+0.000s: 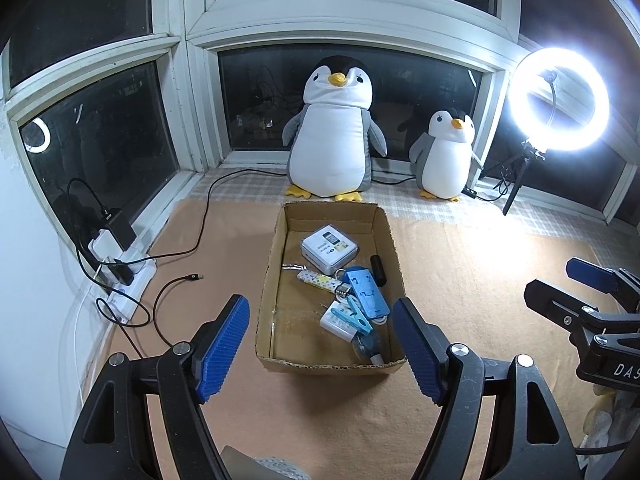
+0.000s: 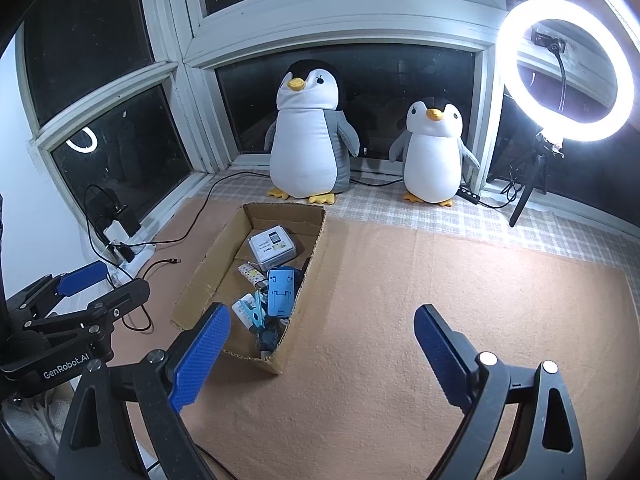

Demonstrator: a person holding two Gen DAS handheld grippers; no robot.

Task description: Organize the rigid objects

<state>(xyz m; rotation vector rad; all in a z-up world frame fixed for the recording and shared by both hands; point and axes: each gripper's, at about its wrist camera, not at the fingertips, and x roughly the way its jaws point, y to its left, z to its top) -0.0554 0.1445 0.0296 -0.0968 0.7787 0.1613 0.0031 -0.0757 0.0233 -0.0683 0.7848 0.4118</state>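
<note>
left gripper: released, empty, above the box's near end | right gripper: released, empty, right of box | cardboard box: centre mat, small rigid items inside

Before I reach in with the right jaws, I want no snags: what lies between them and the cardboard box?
Only bare orange mat. In the right wrist view, the open right gripper hangs empty just short of the cardboard box.
</note>
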